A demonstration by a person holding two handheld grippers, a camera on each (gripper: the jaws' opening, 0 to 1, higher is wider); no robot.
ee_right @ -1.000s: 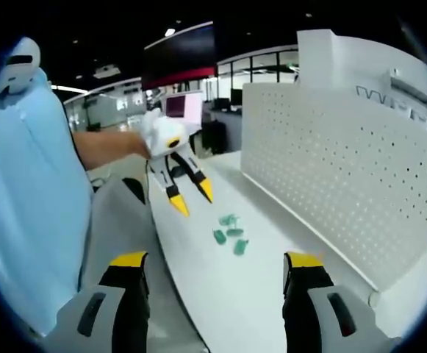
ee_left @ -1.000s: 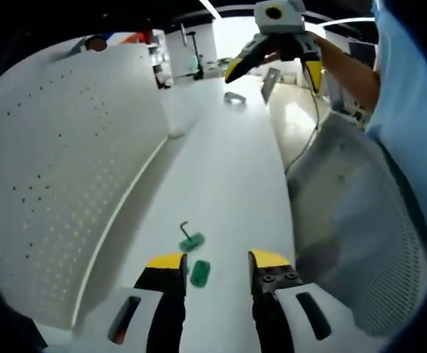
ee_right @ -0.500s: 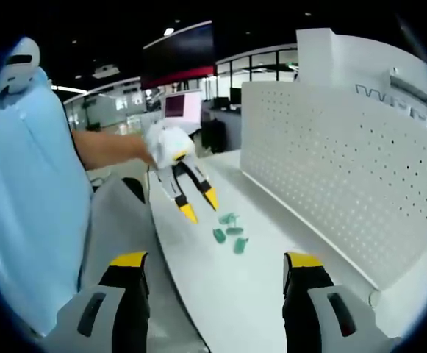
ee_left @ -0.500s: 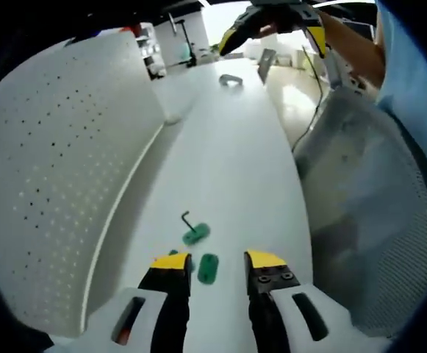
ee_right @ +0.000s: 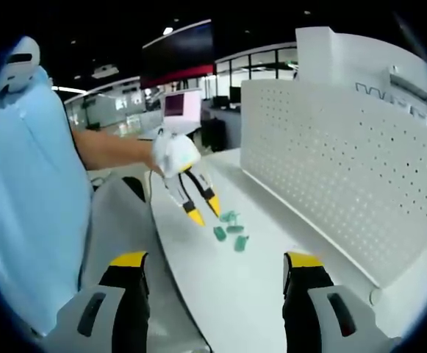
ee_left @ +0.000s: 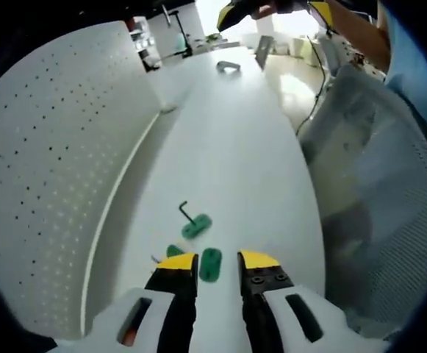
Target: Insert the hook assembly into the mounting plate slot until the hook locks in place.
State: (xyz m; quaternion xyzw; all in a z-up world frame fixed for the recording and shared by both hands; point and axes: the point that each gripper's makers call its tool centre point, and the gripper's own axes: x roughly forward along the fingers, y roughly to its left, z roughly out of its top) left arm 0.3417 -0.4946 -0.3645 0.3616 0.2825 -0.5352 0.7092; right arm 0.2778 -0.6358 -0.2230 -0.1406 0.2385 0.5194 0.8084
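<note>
Left gripper point(ee_left: 212, 259) over the green parts, jaws apart, nothing held.
Plate point(ee_left: 210, 264) lies between its tips on the table point(ee_left: 235, 147), hook point(ee_left: 192, 224) just beyond; a skewed close could flick it away. Right gripper point(ee_right: 213, 257) gapes wide, empty.

Left gripper view: the white table point(ee_left: 235, 140) runs as a long bare lane from the green pieces point(ee_left: 198, 246) to a small grey object point(ee_left: 228, 66) at the far end. The left side is closed off along its length by the upright perforated panel point(ee_left: 59, 162). The right edge is bordered by a mesh chair back point(ee_left: 375, 191).

Right gripper view: the left gripper point(ee_right: 205, 211) hangs, jaws apart, just beside the green pieces, blocking approach from the far left. Bare surface lies between the near jaws and the pieces. The panel walls the right.
</note>
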